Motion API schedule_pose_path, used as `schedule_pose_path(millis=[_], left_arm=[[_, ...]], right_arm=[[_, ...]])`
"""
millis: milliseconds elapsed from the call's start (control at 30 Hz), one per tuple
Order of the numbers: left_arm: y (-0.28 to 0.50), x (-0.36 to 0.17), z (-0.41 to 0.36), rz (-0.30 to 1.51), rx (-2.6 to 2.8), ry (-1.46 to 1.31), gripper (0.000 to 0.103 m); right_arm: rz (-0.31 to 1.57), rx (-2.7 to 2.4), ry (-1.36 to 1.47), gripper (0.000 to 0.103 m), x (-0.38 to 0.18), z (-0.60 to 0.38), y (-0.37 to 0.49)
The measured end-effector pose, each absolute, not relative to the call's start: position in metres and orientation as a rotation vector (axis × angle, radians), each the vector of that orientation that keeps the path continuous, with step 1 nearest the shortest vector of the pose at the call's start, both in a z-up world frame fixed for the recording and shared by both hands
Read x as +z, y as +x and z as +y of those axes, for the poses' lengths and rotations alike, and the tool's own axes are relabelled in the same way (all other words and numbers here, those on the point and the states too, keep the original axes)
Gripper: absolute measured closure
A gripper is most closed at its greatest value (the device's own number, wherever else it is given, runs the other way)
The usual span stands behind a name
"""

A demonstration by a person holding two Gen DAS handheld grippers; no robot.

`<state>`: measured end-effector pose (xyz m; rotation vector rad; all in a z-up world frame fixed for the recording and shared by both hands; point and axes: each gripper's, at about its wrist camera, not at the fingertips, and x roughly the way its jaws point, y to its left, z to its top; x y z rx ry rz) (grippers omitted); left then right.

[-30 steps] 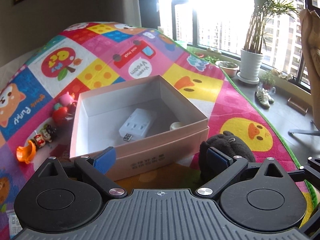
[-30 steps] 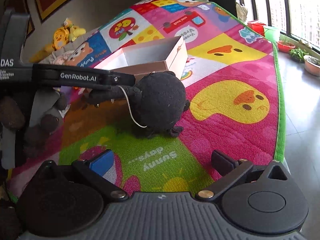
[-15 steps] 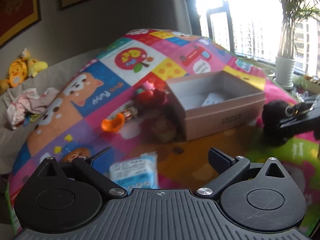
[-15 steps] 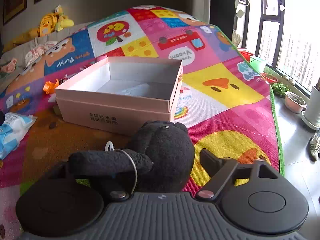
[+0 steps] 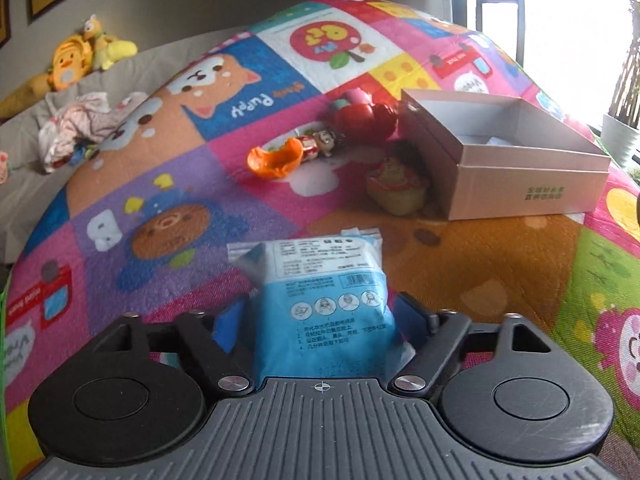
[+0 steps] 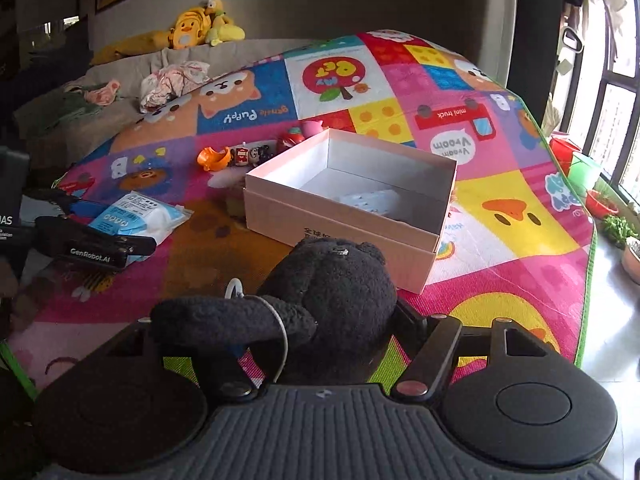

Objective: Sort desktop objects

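Observation:
My left gripper (image 5: 320,316) is around a blue and white tissue pack (image 5: 326,300) that lies on the colourful play mat; its jaws touch the pack's sides. It also shows in the right wrist view (image 6: 100,236). My right gripper (image 6: 320,328) is shut on a black plush toy (image 6: 332,300) and holds it in front of the open pink cardboard box (image 6: 400,236). The box (image 5: 520,192) holds a white power adapter (image 6: 370,202).
Small toys lie left of the box: an orange shell (image 5: 274,158), little figures (image 5: 320,146), red toys (image 5: 364,120), a yellow figure (image 5: 396,188). A sofa with yellow plush toys (image 6: 192,26) and clothes is behind. The mat's right edge (image 6: 588,300) borders the floor with pots.
My left gripper swung away from the box to the tissue pack and closed in on its sides. My right gripper took hold of the black plush toy and lifted it.

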<state>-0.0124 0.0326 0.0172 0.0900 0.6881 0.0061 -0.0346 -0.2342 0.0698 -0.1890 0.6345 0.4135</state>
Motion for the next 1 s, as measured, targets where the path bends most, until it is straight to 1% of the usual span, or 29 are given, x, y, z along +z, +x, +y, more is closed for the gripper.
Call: schedule_pose_path(millis=[100,167,300,367,433,533,667,733,800,833,900,933,1000], left_arm=[[-0.018,0.017,0.035,0.683,-0.001,0.092,0.042],[-0.024,0.028,0.033,0.645,-0.014,0.091,0.043],[-0.029,0.078,0.017,0.491,-0.089,0.090,0.044],[-0.021,0.110,0.000,0.392,-0.135,0.105,0.043],[-0.006,0.134,-0.018,0.329,-0.176,0.114,0.043],[0.030,0.147,-0.045,0.323,-0.230,0.110,0.043],[0.086,0.131,-0.078,0.396,-0.251,0.092,0.043],[0.108,0.115,-0.092,0.407,-0.247,0.116,0.039],[0.123,0.099,-0.098,0.448,-0.239,0.136,0.027],[0.125,0.089,-0.093,0.480,-0.230,0.118,0.025],[0.118,0.078,-0.082,0.523,-0.240,0.085,0.019],[0.109,0.073,-0.074,0.535,-0.237,0.083,0.017],[0.088,0.065,-0.060,0.538,-0.215,0.098,0.012]], right_arm=[[0.633,0.421,-0.161,0.033,0.076,-0.239,-0.039],[0.614,0.418,-0.153,0.034,0.082,-0.243,-0.042],[0.498,0.385,-0.103,0.034,0.112,-0.261,-0.048],[0.445,0.368,-0.061,0.034,0.129,-0.273,-0.047],[0.401,0.334,-0.054,0.033,0.140,-0.281,-0.046],[0.375,0.312,-0.052,0.033,0.142,-0.288,-0.044],[0.408,0.318,-0.042,0.033,0.129,-0.293,-0.036],[0.429,0.313,-0.039,0.033,0.121,-0.296,-0.030],[0.449,0.294,-0.026,0.033,0.116,-0.301,-0.024],[0.453,0.281,-0.019,0.033,0.113,-0.303,-0.022],[0.455,0.260,-0.003,0.033,0.109,-0.309,-0.019],[0.459,0.254,0.004,0.033,0.106,-0.312,-0.018],[0.477,0.239,0.014,0.033,0.100,-0.315,-0.013]])
